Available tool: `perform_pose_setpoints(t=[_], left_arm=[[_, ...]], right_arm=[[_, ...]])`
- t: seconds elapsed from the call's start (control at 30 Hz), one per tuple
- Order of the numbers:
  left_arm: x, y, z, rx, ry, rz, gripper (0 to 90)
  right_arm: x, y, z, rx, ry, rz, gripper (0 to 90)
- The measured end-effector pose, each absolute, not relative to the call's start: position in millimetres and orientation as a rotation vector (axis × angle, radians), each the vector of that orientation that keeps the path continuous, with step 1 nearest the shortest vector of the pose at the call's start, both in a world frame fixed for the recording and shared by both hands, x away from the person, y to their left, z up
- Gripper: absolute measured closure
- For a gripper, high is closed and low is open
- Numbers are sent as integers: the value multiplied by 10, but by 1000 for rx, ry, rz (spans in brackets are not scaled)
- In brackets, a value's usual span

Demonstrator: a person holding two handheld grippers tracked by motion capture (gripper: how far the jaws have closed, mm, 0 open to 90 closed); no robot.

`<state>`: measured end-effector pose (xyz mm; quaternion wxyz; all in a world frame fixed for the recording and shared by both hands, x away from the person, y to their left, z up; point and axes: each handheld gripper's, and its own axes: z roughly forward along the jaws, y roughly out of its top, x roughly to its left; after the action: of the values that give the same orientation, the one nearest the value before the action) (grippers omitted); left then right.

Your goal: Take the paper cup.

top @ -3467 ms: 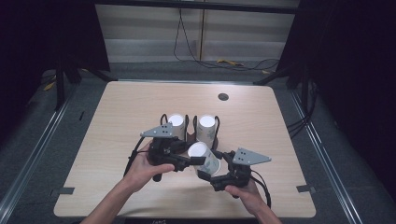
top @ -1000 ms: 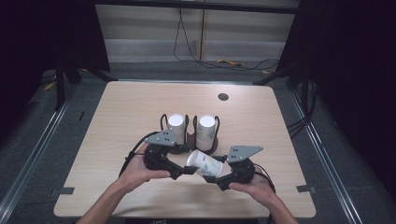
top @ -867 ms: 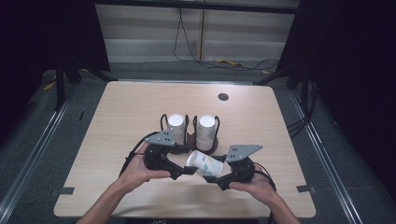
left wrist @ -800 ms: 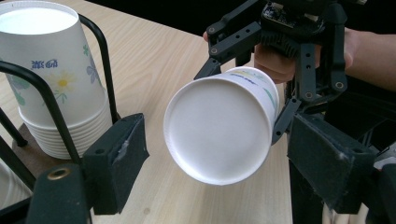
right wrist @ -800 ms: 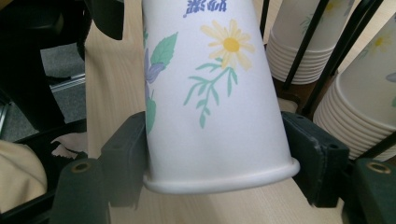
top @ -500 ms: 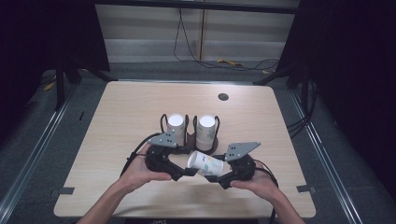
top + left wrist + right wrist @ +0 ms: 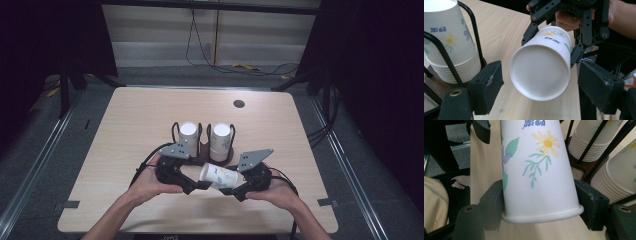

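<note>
High view: paper cup (image 7: 220, 176) lies on its side at lower centre of frame, off the table (image 7: 280, 135), between both tools. Right gripper (image 7: 235, 190) clamps it near the rim end; left gripper (image 7: 196, 184) sits at the base end. Two cup stacks (image 7: 221, 140) in a black wire rack (image 7: 202, 146) just above, mid-frame.

Left gripper view: cup base (image 7: 540, 70) centre frame, facing the camera. Own jaws spread wide either side, not touching the cup; other tool grips it at upper right.

Right gripper view: jaws closed on the cup wall (image 7: 539, 165) just above the rolled rim, pads pressing both sides.

Likely step: handover. Judgement: centre the left jaws over the base end, close gently so the thin wall does not crush, release right afterwards.
</note>
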<state>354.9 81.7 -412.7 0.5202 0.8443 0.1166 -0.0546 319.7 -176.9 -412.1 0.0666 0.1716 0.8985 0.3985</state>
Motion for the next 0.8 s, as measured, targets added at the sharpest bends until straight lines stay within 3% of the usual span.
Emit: perform_pose_setpoints(t=[0.8], left_arm=[[3610, 771, -4243, 2113, 291, -94, 213]], right_arm=[[3292, -1563, -4109, 409, 2802, 952, 307]])
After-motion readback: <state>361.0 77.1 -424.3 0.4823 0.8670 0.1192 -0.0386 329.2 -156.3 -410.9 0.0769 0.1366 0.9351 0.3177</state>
